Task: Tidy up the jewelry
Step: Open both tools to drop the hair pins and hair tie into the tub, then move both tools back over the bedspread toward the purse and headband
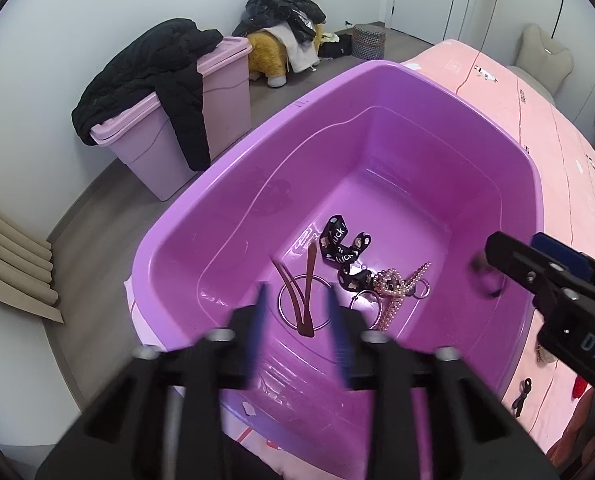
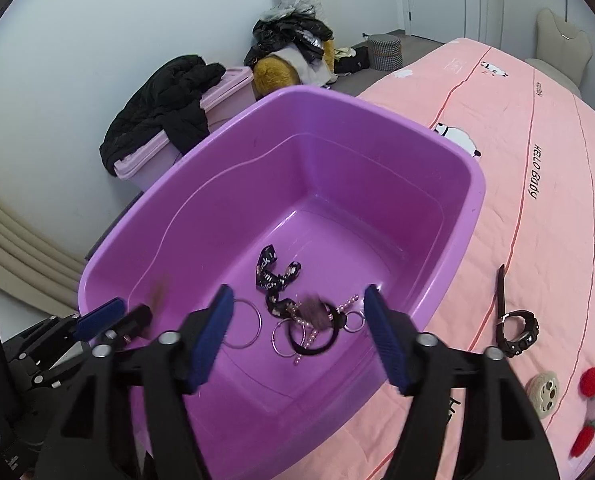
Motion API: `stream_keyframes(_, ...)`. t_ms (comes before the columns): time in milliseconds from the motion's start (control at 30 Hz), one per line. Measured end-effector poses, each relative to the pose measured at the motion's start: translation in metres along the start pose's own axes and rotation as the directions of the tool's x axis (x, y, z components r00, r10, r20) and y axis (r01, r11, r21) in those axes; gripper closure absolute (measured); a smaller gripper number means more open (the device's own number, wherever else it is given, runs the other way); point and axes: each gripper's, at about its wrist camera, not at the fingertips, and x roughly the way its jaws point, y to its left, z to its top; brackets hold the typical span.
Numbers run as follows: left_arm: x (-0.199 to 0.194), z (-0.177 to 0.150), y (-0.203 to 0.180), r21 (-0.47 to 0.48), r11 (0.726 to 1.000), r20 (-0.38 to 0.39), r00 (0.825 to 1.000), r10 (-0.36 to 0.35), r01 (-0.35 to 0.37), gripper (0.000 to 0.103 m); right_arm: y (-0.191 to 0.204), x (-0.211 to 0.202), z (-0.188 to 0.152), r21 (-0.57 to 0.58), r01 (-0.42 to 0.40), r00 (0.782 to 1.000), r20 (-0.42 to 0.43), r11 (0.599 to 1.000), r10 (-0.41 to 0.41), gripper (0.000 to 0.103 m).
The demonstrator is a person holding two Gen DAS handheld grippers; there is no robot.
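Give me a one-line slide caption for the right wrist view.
Right gripper open above the purple tub of hair ties and rings; wristwatch waits on the pink bedspread.

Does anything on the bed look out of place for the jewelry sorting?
Yes. A dark wristwatch lies on the pink bedspread, outside the purple tub. The bracelets and hair accessories already lie inside the tub. Some small plush trinkets also lie loose on the bedspread.
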Motion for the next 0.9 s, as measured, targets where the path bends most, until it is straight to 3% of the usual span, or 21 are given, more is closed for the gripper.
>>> stream_keyframes(33, -0.003, 0.000, 0.001, -0.005, 1.000, 0.021, 1.000, 0.001, -0.001, 0.030, -0.001, -0.002, 0.001, 0.006, 0.000, 1.000, 0.004, 1.000, 0.000, 0.037)
stream_keyframes(100, -0.009, -0.001, 0.001, -0.003, 1.000, 0.053, 0.999, 0.013, -0.013, 0.031, -0.004, -0.004, 0.002, 0.015, 0.004, 1.000, 0.010, 1.000, -0.004, 0.037)
stream_keyframes(900, -0.043, -0.005, 0.005, 0.002, 1.000, 0.103, 0.995, -0.010, 0.010, 0.029, -0.005, -0.043, -0.009, 0.035, -0.010, 0.997, 0.078, 0.999, 0.007, 0.037)
